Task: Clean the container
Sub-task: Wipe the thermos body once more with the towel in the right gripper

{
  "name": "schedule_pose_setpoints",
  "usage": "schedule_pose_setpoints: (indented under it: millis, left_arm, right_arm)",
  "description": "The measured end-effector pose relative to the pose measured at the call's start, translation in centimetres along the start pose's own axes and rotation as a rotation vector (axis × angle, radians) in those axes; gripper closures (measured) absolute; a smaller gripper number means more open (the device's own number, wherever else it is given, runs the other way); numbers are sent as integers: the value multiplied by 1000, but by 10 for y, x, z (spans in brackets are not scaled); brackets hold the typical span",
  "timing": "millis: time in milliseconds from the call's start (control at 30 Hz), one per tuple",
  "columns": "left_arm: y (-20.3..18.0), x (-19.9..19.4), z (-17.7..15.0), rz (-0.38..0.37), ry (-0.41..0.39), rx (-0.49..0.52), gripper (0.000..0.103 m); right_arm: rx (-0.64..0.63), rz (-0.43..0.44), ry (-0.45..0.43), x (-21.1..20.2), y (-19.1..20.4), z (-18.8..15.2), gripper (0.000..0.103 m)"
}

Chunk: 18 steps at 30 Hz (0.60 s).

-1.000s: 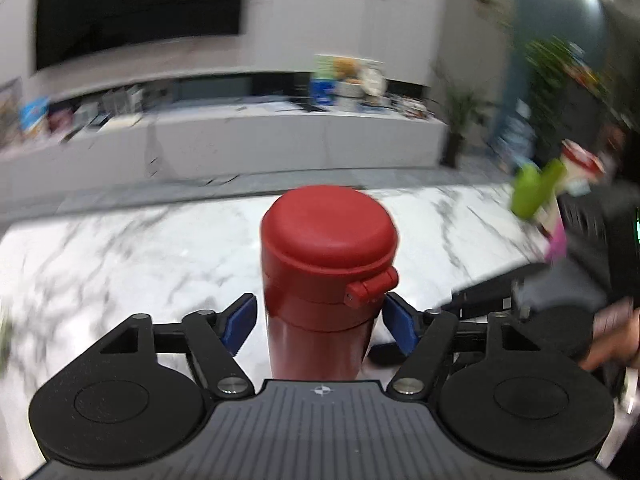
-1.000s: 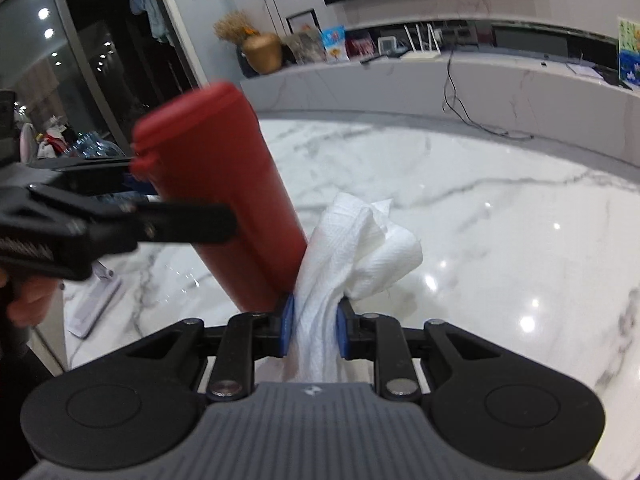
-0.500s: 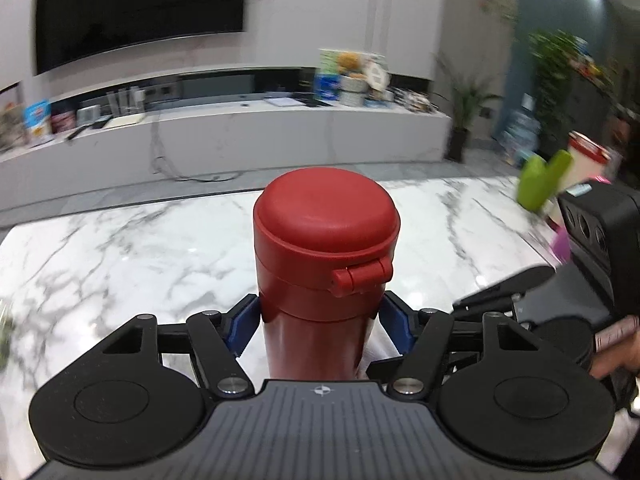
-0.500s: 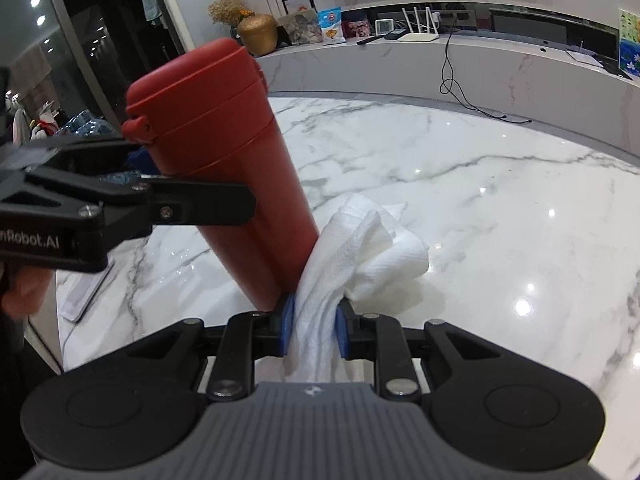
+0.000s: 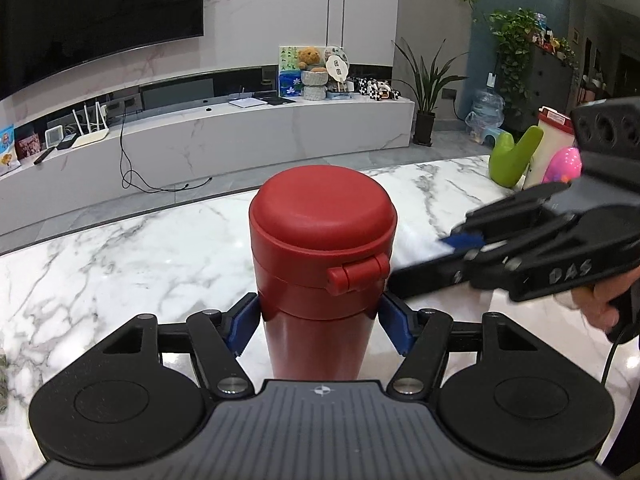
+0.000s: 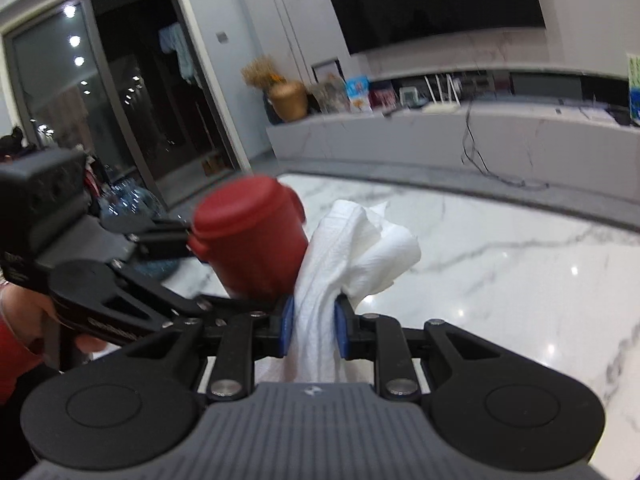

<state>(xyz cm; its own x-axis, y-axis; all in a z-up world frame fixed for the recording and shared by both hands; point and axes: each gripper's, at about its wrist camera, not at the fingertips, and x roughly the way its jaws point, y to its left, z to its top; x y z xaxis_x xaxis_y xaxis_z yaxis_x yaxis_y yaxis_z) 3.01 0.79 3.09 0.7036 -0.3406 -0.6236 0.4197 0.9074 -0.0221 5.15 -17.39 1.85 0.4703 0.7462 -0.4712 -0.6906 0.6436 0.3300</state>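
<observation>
At centre frame, the left gripper [image 5: 320,326] pinches a smooth red cylindrical flask [image 5: 320,280] with a domed lid, upright over the glossy marble table [image 5: 120,264]. In the right wrist view, the right gripper [image 6: 314,330] clamps a crumpled white paper towel [image 6: 356,252] against the flask's side.

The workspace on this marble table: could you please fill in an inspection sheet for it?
Surface: white marble table, glossy.
Job's things: red flask upright, lid shut; white paper towel touching its side.
Clutter: green bottle, white jug, pink thing at far edge.
Grippers: left gripper shut on flask; right gripper shut on towel.
Cables: black cord hanging from the TV bench.
Surroundings: wall TV, plants.
</observation>
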Motion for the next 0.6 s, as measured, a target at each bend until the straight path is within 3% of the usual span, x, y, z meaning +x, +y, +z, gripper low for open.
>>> schedule_pose_setpoints:
  millis: [233, 600]
  left_arm:
    - [0, 1, 3, 6, 2, -1, 40]
    - [1, -11, 4, 16, -40, -97, 33]
  right_arm:
    - [-10, -8, 16, -7, 4, -1, 79]
    - [23, -77, 178, 33, -1, -16, 79]
